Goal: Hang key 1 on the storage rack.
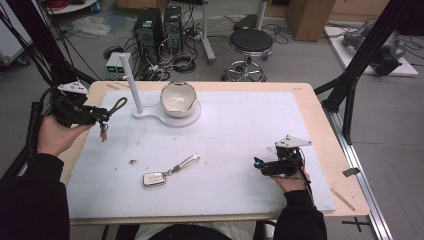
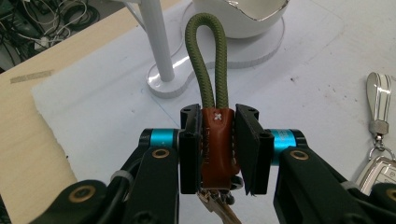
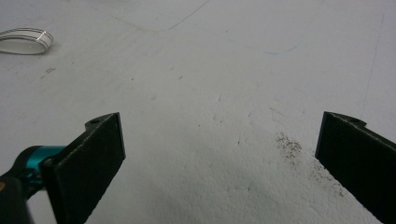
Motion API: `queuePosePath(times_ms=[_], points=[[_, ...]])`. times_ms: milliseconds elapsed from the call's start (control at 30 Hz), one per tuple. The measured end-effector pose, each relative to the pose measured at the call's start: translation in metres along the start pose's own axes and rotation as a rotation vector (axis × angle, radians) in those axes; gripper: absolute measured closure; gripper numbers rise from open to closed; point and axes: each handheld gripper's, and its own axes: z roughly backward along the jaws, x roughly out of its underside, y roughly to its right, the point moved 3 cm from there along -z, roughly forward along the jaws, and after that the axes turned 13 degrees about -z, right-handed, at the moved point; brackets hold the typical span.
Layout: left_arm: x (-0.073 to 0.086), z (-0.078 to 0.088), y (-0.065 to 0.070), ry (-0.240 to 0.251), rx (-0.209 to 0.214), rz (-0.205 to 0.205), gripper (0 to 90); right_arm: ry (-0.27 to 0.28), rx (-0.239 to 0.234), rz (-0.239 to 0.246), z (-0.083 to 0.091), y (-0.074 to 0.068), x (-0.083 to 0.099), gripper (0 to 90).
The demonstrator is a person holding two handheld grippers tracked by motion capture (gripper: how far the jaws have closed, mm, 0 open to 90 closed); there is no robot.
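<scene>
Green cord keychain (image 2: 207,56) with brown leather tab — pinched in the left gripper (image 2: 218,144), held above the tabletop's (image 1: 310,100) left edge, keys dangling below. White stand (image 1: 134,90) and bowl (image 1: 177,98) just beyond it. Car key fob (image 1: 155,178) lies mid-mat. Right gripper (image 3: 224,163) spread wide, nothing between its jaws.

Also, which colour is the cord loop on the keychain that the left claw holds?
Olive green cord loop, above a brown leather tab; the left gripper view shows it best.
</scene>
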Motion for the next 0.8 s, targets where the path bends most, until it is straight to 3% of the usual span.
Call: queuePosePath(times_ms=[433,800], points=[[-0.015,0.0,-0.009,0.006,0.003,0.003,71.8,-0.004,0.001,0.0,0.0,-0.001,0.0,0.5],[-0.034,0.018,-0.015,0.047,-0.023,-0.011,71.8,-0.014,0.005,0.009,-0.001,-0.001,0.001,0.5]])
